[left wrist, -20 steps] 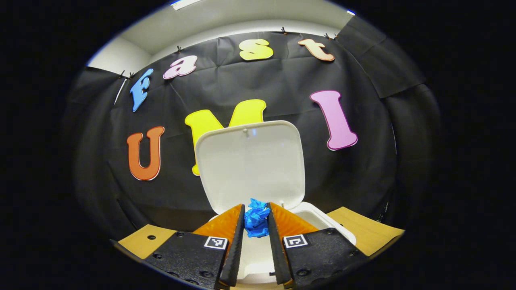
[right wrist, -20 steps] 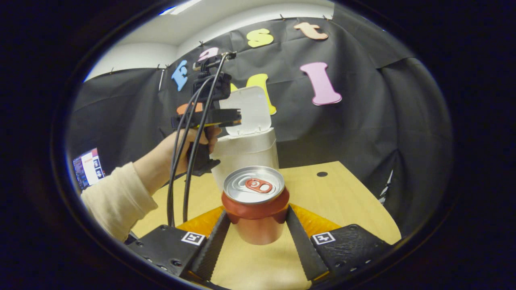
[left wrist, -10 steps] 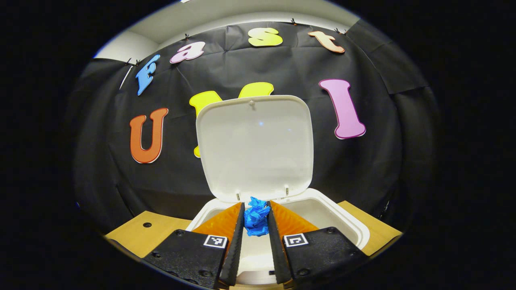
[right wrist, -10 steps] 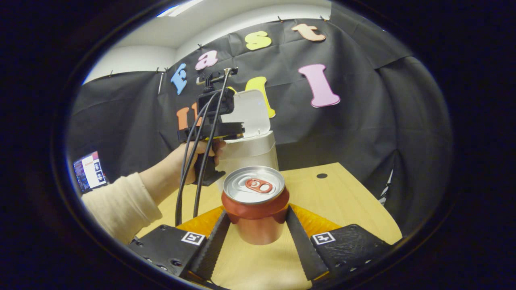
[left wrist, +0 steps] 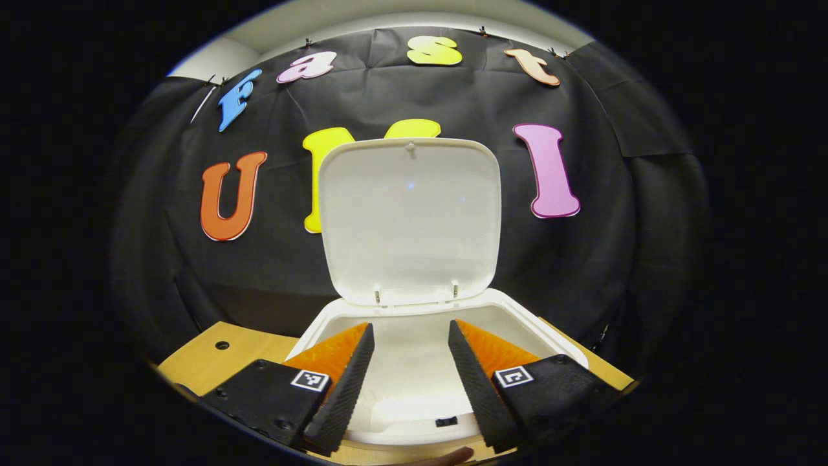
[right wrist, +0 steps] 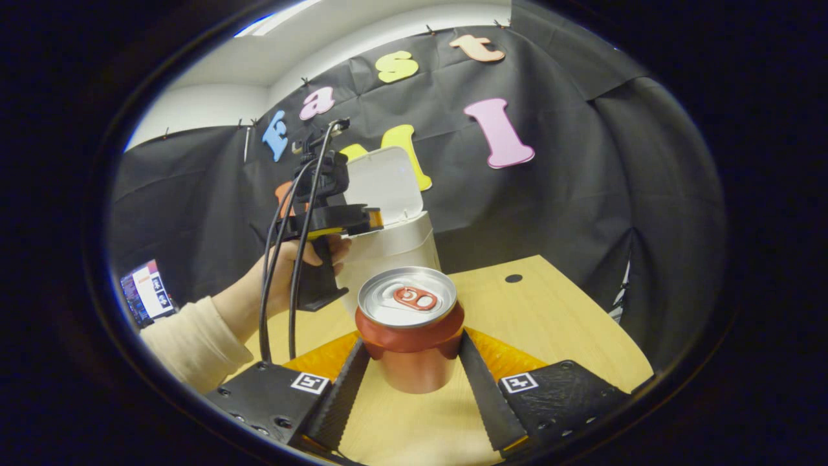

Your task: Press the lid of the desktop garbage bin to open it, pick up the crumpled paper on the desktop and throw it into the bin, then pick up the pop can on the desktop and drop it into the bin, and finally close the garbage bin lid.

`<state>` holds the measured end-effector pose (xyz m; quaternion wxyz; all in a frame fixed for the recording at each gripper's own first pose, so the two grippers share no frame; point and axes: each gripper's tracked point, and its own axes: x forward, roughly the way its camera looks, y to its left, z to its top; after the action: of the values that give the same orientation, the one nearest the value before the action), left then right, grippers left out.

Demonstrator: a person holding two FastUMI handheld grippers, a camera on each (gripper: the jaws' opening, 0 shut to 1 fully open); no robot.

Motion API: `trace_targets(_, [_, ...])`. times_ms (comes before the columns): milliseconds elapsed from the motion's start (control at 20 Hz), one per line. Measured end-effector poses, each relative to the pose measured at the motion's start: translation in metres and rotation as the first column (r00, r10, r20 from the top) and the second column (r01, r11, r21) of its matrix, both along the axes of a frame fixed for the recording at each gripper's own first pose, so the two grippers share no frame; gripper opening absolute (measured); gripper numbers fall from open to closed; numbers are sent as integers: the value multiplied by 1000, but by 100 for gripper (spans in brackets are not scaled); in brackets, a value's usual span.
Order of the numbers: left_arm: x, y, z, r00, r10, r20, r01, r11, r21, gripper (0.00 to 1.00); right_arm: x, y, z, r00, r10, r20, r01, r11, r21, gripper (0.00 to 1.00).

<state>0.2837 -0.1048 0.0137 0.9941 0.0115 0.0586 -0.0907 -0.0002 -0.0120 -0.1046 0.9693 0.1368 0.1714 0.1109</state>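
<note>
The left claw [left wrist: 406, 362] is held released and empty above the open white bin [left wrist: 556, 340], its lid [left wrist: 411, 220] raised upright. The red can [right wrist: 409, 330] is grasped by the right claw [right wrist: 412, 362] over the table [right wrist: 550, 317].

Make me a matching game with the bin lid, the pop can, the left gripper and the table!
Things:
1. bin lid
2. pop can
3. left gripper
4. table

States:
A. held between two fingers
B. open and empty, above the open bin
C. standing up, open
D. light wood with a small dark hole

Pairs: 1-C, 2-A, 3-B, 4-D
</note>
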Motion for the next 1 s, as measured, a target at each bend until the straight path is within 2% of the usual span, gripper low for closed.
trace_targets(100, [-2, 1, 3, 1000, -11, 7, 11, 1000, 6, 88, 1, 1, -4, 1000, -3, -10, 3, 1000, -2, 81])
trace_targets(200, [-5, 4, 5, 1000, -11, 19, 11, 1000, 24, 91, 2, 4, -7, 1000, 3, -19, -3, 1000, -2, 81])
trace_targets(500, [-31, 22, 11, 998, -17, 53, 14, 998, 58, 94, 0, 12, -7, 1000, 15, -4, -15, 999, -31, 81])
trace_targets(850, [-87, 50, 10, 999, -12, 38, 13, 1000, -15, 94, -6, 37, -2, 996, 68, 51, -66, 997, -48, 81])
trace_targets(1000, [-113, 71, 14, 997, -14, 70, 14, 1000, -11, 95, -10, 44, -3, 995, 76, 65, -70, 994, -79, 81])
